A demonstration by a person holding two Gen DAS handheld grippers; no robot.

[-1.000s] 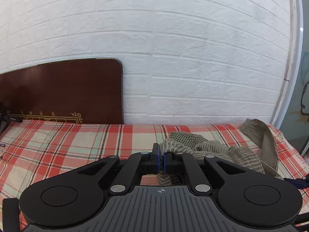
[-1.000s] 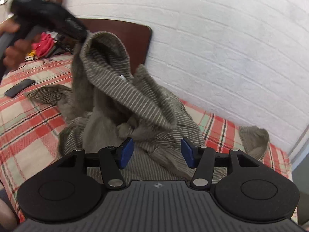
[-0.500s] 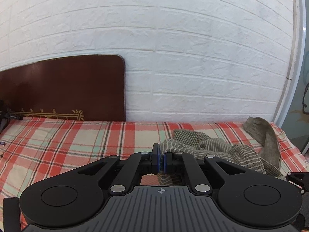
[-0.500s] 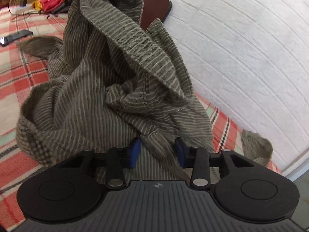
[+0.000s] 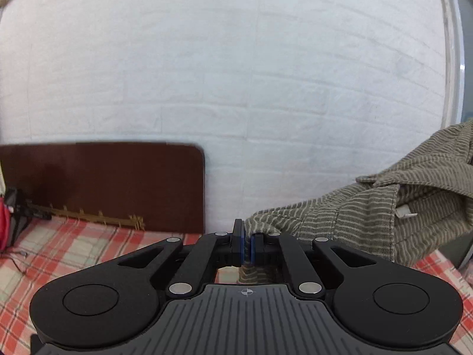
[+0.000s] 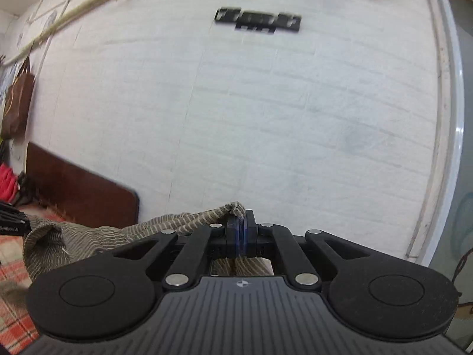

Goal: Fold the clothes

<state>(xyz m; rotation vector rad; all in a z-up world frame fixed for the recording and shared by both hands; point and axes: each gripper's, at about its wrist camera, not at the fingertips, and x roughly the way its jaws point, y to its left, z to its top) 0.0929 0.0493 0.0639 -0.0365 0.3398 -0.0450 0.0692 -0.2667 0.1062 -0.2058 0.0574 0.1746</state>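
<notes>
My left gripper (image 5: 247, 244) clamped on the striped shirt (image 5: 369, 213), my right gripper (image 6: 241, 238) now pinching it too, garment lifted off the plaid bedspread (image 5: 74, 248), stretched at frame right.

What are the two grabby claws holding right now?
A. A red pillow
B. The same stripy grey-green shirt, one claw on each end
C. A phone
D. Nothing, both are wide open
B: the left gripper is pinched shut on the striped shirt, which stretches off to its right, and the right gripper is pinched shut on cloth of the same stripes.
</notes>
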